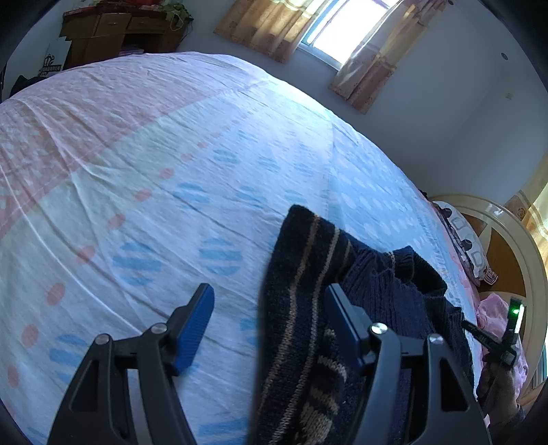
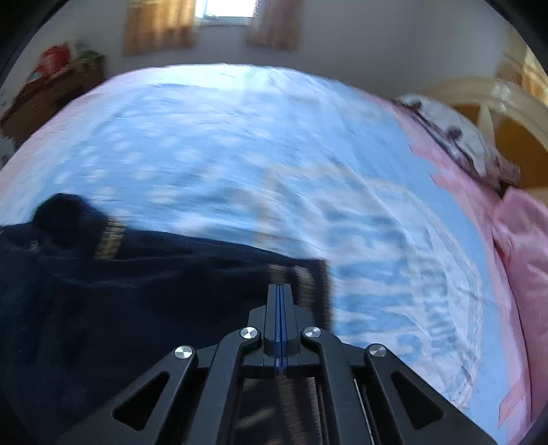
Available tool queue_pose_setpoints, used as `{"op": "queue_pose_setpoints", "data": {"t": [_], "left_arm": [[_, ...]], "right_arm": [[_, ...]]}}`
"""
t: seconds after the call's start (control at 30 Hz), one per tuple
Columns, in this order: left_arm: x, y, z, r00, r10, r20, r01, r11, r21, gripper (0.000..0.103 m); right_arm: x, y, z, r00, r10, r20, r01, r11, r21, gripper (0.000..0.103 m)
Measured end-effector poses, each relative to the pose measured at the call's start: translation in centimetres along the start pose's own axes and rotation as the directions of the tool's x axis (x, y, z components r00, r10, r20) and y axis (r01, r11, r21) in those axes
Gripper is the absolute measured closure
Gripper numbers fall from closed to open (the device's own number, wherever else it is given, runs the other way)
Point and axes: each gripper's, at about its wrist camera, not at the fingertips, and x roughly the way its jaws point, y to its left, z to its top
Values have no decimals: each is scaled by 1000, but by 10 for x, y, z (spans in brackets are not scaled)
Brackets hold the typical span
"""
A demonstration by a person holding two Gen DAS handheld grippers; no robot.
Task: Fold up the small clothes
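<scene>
Step in hand: folding the dark knit sweater (image 1: 308, 308) on the bed (image 1: 171, 171); it seems an early fold, because much of the cloth lies loose.
Left hand-held gripper (image 1: 270, 318): released, its jaws stand apart over the sheet. One striped edge of the sweater lies between them, close against the right finger (image 1: 342, 328), but the pads do not press on it.
Right hand-held gripper (image 2: 280, 291): clenched, pads together; no cloth is seen between the tips. The picture is blurred, so a thin layer there cannot be excluded.
Where the sweater is: under and ahead of the right hand-held gripper and spreading to its left; a striped band (image 2: 109, 243) shows far to the left.
How to do it well: take the striped edge fully between the left pads before lifting, keep the layers flat, and bring the edges together without dragging the sheet.
Around: pink cloth (image 2: 524, 246) to the right of the right hand-held gripper, a patterned pillow (image 2: 452, 137) beyond it, a wooden cabinet (image 1: 113, 30) far ahead on the left.
In the way: nothing lies on the sheet ahead; only its wrinkles could catch.
</scene>
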Motion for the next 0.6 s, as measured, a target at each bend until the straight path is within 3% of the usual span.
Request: {"op": "queue_pose_setpoints", "data": {"t": [0.13,0.17,0.2,0.23,0.27,0.33,0.4,0.43,0.47,0.53,0.6], "left_arm": [[0,0,0,1000,-3,-1,3,1000,-3,33],[1,0,0,1000,-4,-1,4,1000,-4,32],[1,0,0,1000,-8,-1,8,1000,-4,30],[0,0,0,1000,-10,0,10,1000,-3,30],[1,0,0,1000,-9,-1,9,1000,-3,30],[1,0,0,1000,-12,0,12,1000,-5,30],[1,0,0,1000,-14,-1,14,1000,-7,30],[1,0,0,1000,-14,-1,14,1000,-6,30],[1,0,0,1000,-12,-2,12,1000,-5,29],[1,-2,-1,1000,2,-2,-2,1000,6,29],[1,-4,-2,1000,12,1,-12,1000,13,29]], "right_arm": [[-10,-6,-4,993,121,11,-122,992,17,102],[-14,-5,-4,990,143,19,-143,989,26,94],[-20,-3,-2,983,181,33,-182,983,33,82],[-25,1,-1,977,210,44,-211,977,30,49],[-26,6,1,971,232,56,-234,972,21,38],[-27,22,3,962,267,62,-265,964,-29,38],[-20,38,3,974,223,37,-220,972,-81,38],[-9,44,3,975,223,17,-220,971,-93,44],[-4,47,2,977,215,-9,-215,971,-102,69],[-1,54,0,989,148,-6,-147,982,-120,94],[-8,49,3,995,96,21,-94,992,-90,94]]}}
